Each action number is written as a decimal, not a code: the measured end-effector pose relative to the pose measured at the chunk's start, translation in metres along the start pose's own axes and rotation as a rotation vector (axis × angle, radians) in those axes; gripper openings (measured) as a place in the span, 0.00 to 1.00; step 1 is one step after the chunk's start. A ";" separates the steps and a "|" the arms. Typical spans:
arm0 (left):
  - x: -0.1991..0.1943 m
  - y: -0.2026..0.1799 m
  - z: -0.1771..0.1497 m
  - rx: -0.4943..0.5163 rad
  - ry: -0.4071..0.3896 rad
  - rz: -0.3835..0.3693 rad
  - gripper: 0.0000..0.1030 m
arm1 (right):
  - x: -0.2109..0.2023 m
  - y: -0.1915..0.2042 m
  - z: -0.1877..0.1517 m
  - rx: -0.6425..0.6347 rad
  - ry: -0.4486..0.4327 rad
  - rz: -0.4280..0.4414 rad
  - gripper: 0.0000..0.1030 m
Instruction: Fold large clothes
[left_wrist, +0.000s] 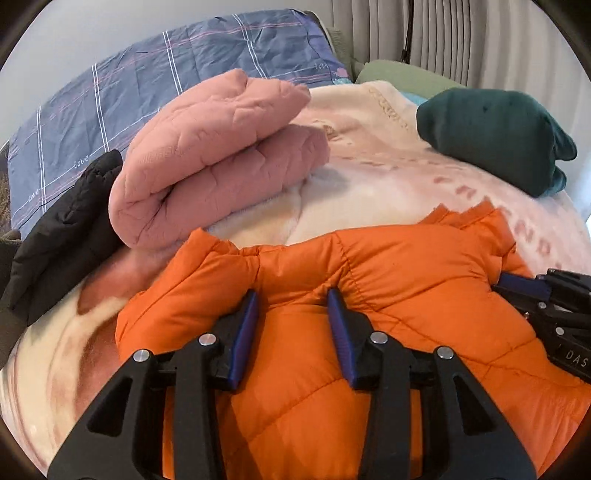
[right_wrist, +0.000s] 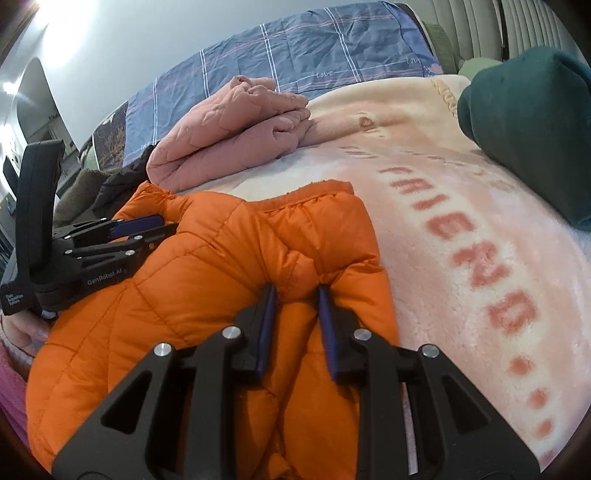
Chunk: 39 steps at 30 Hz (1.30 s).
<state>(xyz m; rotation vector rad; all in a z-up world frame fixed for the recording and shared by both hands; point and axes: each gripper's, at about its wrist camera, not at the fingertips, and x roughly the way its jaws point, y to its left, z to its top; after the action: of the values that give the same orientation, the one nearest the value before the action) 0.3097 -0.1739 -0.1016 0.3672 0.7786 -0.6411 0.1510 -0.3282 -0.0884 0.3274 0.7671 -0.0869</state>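
An orange puffer jacket (left_wrist: 406, 280) lies bunched on a cream and pink blanket, near its front edge. In the left wrist view my left gripper (left_wrist: 293, 295) is shut on a fold of the jacket, with fabric bulging between the blue pads. My right gripper (left_wrist: 508, 286) enters from the right and bites the jacket's far side. In the right wrist view the right gripper (right_wrist: 297, 290) pinches a ridge of the orange jacket (right_wrist: 207, 266) between its narrow-set pads. The left gripper (right_wrist: 166, 225) shows at the left, its fingers pushed into the jacket's edge.
A folded pink quilted garment (left_wrist: 207, 166) lies behind the jacket, and a folded dark green garment (left_wrist: 495, 136) sits at the back right. A black garment (left_wrist: 62, 229) lies at the left. Blue plaid bedding (left_wrist: 166, 74) lines the back. The lettered blanket (right_wrist: 461, 221) stretches to the right.
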 end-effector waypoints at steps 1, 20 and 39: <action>0.002 0.001 0.000 -0.010 0.007 -0.009 0.41 | 0.001 0.001 0.000 -0.003 0.000 -0.007 0.23; -0.046 0.010 -0.052 -0.038 -0.001 -0.084 0.61 | 0.000 -0.003 -0.001 -0.005 -0.010 0.020 0.25; -0.195 -0.071 -0.141 0.190 -0.171 -0.211 0.65 | -0.001 -0.011 0.000 0.023 -0.020 0.065 0.25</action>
<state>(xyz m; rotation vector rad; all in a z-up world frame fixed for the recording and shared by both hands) 0.0834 -0.0761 -0.0555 0.4003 0.5986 -0.9366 0.1481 -0.3390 -0.0907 0.3724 0.7352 -0.0380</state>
